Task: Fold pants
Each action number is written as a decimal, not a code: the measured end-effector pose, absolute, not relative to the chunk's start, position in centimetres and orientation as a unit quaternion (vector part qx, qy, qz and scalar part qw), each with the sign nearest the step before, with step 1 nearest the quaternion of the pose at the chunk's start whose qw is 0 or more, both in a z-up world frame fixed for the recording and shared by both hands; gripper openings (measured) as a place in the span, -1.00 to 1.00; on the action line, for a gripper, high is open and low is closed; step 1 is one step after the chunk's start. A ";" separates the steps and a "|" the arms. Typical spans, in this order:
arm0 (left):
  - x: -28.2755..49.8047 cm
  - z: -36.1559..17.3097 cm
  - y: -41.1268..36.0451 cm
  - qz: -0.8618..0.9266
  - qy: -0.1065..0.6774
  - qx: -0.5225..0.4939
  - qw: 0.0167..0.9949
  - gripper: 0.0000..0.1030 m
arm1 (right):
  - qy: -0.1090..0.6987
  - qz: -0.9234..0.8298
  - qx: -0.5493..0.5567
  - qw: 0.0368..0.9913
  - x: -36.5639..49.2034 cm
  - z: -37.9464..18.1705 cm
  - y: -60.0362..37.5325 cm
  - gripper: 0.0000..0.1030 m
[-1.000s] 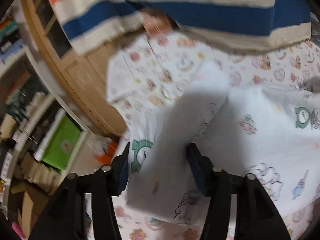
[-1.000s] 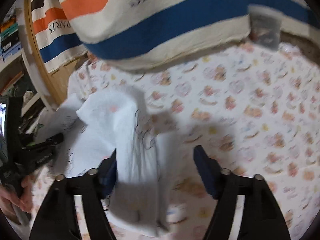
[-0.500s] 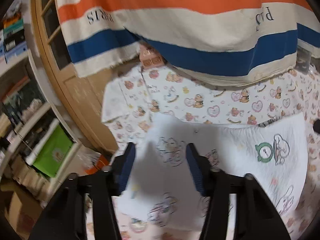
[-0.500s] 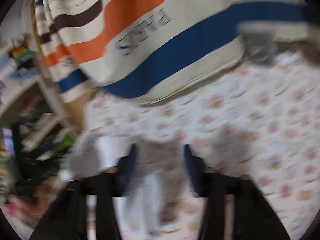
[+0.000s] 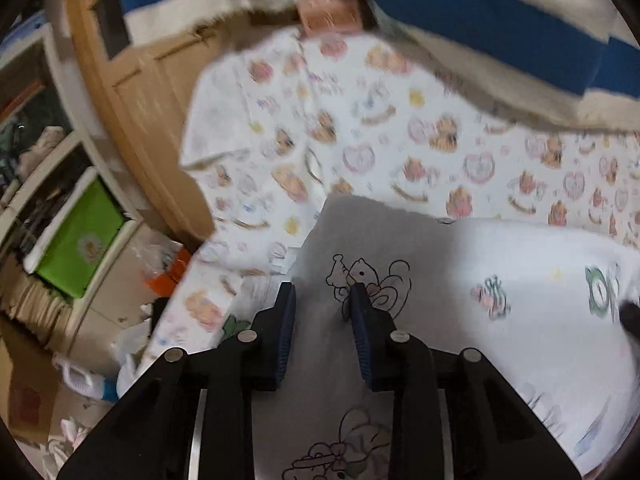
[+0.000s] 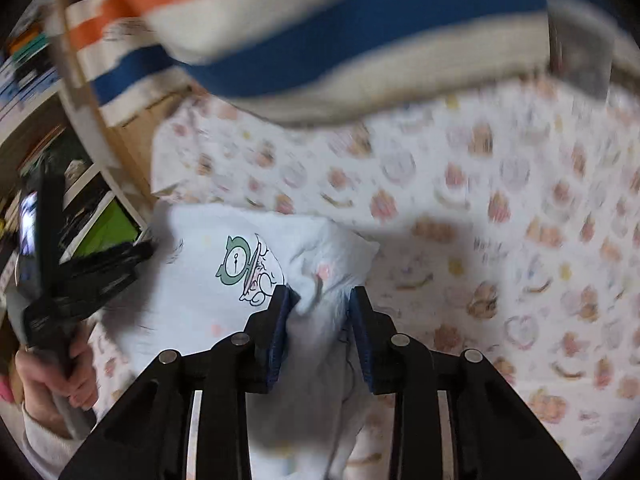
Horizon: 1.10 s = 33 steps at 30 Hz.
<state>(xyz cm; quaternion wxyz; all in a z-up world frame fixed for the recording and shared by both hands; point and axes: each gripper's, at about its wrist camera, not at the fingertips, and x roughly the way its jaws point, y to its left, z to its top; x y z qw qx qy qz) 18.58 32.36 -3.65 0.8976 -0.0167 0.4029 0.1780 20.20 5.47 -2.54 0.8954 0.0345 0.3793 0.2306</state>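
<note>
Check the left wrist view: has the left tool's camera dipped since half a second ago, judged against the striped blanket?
Yes. The striped blanket now shows only its lower blue band, so the left tool has tilted down toward the pants.

Ahead of both your grippers the bear-print sheet (image 6: 500, 208) lies bare and flat, open room to pass over on your right side. The white pants (image 5: 520, 288) cover the near patch between your two hands. A striped blanket (image 5: 480, 20) hangs low over the far edge and closes off the top. To your left a wooden door (image 5: 132, 92) stands just beside the sheet's corner, with shelves and a green box (image 5: 80, 240) beyond; the floor below is cluttered. Your left gripper (image 6: 96, 276) blocks the pants' left side in the right wrist view.
</note>
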 end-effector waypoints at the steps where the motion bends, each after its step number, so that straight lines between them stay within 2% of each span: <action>1: 18.7 -4.1 32.0 0.174 0.400 0.000 0.900 -0.47 | 0.372 0.238 0.037 0.896 20.3 -3.0 5.2 -0.37; 5: 19.0 -4.6 32.2 0.149 0.401 0.006 0.904 -0.47 | 0.365 0.242 -0.008 0.899 19.7 -2.8 5.8 -0.37; 9: 18.3 -3.5 33.0 0.135 0.392 -0.023 0.910 -0.47 | 0.366 0.249 0.016 0.896 20.2 -1.9 5.3 -0.36; 12: 16.0 -1.4 31.4 0.137 0.343 0.017 0.929 -0.44 | 0.344 0.248 0.027 0.905 19.3 -0.6 4.2 -0.22; 14: 14.2 0.3 29.8 0.117 0.311 0.034 0.943 -0.29 | 0.322 0.240 0.022 0.916 18.2 0.5 3.1 -0.20; 18: 11.3 3.5 26.0 0.079 0.259 0.040 0.962 -0.13 | 0.272 0.222 0.015 0.936 15.4 2.9 0.1 -0.18; 20: 10.3 4.5 23.8 0.059 0.233 0.042 0.970 0.06 | 0.252 0.214 0.017 0.944 14.1 4.0 -1.5 -0.11; 21: 9.8 5.0 22.6 0.050 0.221 0.042 0.973 0.13 | 0.242 0.211 0.017 0.947 13.5 4.4 -2.2 -0.02; 23: 8.7 5.7 20.3 0.028 0.196 0.030 0.980 0.47 | 0.212 0.203 0.017 0.956 11.9 5.3 -4.1 0.09; 25: 7.7 6.1 18.4 0.008 0.178 0.017 0.984 0.72 | 0.189 0.200 0.013 0.961 10.6 5.9 -5.8 0.16; 26: 7.1 6.1 17.5 0.001 0.169 0.011 0.985 0.82 | 0.180 0.199 0.009 0.963 10.0 5.9 -6.5 0.26; 28: 6.0 5.9 15.7 -0.006 0.149 0.005 0.989 0.95 | 0.161 0.194 0.007 0.968 8.7 5.8 -8.3 0.47; 29: 5.4 5.7 14.7 -0.008 0.135 0.007 0.991 1.00 | 0.152 0.192 0.008 0.970 8.2 5.6 -9.1 0.65; 30: 4.9 5.5 13.9 -0.007 0.123 0.008 0.992 1.00 | 0.136 0.189 0.011 0.972 7.6 5.2 -10.2 0.78; 32: 4.3 4.9 12.5 -0.014 0.107 0.009 0.994 1.00 | 0.113 0.178 0.006 0.977 6.7 4.6 -11.7 0.86; 33: 4.2 4.6 12.0 -0.022 0.105 0.006 0.994 1.00 | 0.105 0.172 0.001 0.979 6.4 4.3 -12.2 0.99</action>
